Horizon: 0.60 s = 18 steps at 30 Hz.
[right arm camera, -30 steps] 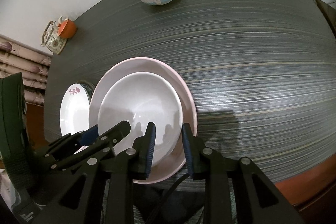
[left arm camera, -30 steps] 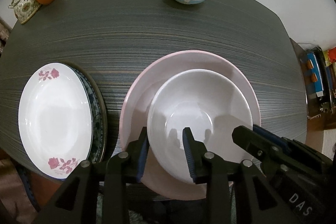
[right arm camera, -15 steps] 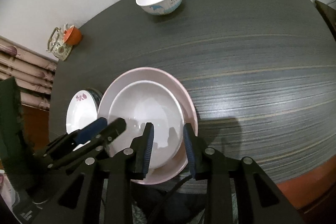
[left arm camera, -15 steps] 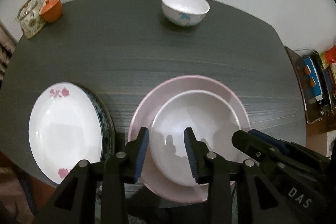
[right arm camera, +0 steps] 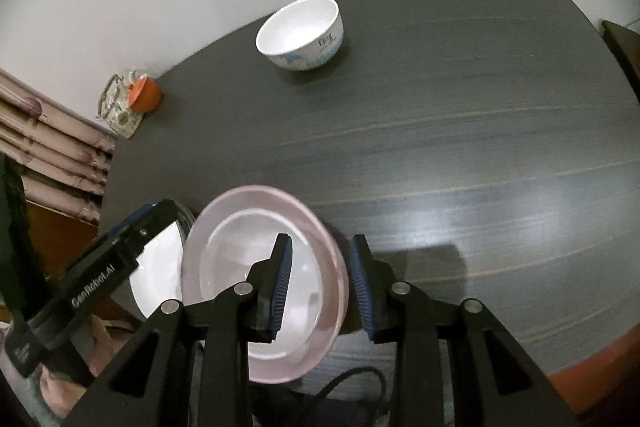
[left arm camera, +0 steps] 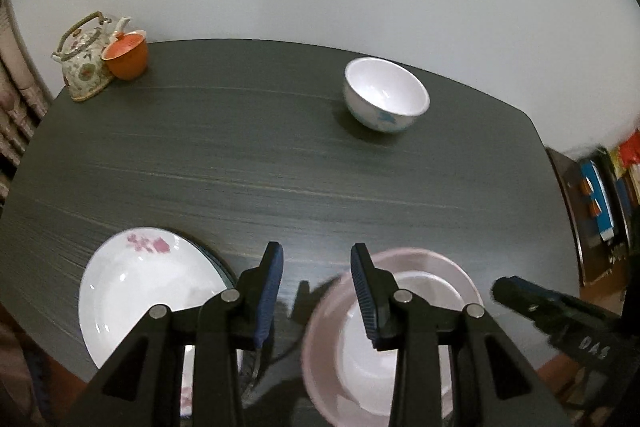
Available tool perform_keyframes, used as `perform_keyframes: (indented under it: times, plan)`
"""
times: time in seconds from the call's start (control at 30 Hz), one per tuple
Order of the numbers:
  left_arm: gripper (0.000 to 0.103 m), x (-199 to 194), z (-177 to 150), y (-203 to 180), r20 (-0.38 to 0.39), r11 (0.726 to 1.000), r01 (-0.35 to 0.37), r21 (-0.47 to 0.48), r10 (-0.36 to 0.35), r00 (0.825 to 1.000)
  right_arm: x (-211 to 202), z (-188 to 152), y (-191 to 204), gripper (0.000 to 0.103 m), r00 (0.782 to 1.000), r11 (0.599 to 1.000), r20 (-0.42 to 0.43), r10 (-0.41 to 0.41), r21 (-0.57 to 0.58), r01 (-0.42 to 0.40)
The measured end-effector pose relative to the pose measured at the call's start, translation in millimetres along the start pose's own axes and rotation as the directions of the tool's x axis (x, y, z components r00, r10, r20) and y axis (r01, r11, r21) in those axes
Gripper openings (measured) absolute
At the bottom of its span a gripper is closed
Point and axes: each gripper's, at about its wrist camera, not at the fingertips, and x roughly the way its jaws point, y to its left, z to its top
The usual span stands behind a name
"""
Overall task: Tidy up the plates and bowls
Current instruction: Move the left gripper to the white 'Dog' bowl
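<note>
A white bowl sits inside a pink bowl at the table's near edge; both show in the right wrist view, white bowl and pink bowl. A white plate with red flowers lies on a dark-rimmed plate to their left. A small white bowl with blue print stands at the far side, also in the right wrist view. My left gripper is open and empty above the gap between plate and pink bowl. My right gripper is open and empty over the pink bowl's right rim.
A floral teapot and an orange cup stand at the far left corner of the dark table. A white wall runs behind. A shelf with colourful items is at the right. Curtains hang at the left.
Both grippers have pulled back and tilted up from the stacked bowls, so the bowls now sit low in view and more of the table and wall shows. Both stay open.
</note>
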Motion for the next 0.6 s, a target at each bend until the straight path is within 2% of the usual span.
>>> perform_keyframes:
  times: [0.07,0.23,0.33,0.47,0.6]
  plan:
    - [0.036,4,8,6,-0.007,1.000,0.007,-0.018,-0.007,1.000,-2,9,-4,0.029,1.000,1.000,0.006,0.025,-0.006,-0.025]
    - [0.036,18,35,14,-0.027,1.000,0.000,-0.029,-0.001,1.000,0,39,-11,0.030,1.000,1.000,0.004,-0.004,-0.017,0.004]
    - [0.036,29,51,14,-0.048,1.000,0.002,-0.020,-0.003,0.999,5,58,-17,0.030,1.000,1.000,-0.004,0.025,-0.009,-0.025]
    - [0.036,45,70,15,-0.074,0.999,0.046,-0.029,-0.048,0.996,13,86,-26,0.030,0.999,0.999,-0.002,0.034,-0.018,-0.034]
    - [0.036,63,97,11,-0.092,0.996,0.078,-0.046,-0.082,0.992,23,112,-39,0.030,0.997,0.997,-0.014,0.075,0.025,-0.075]
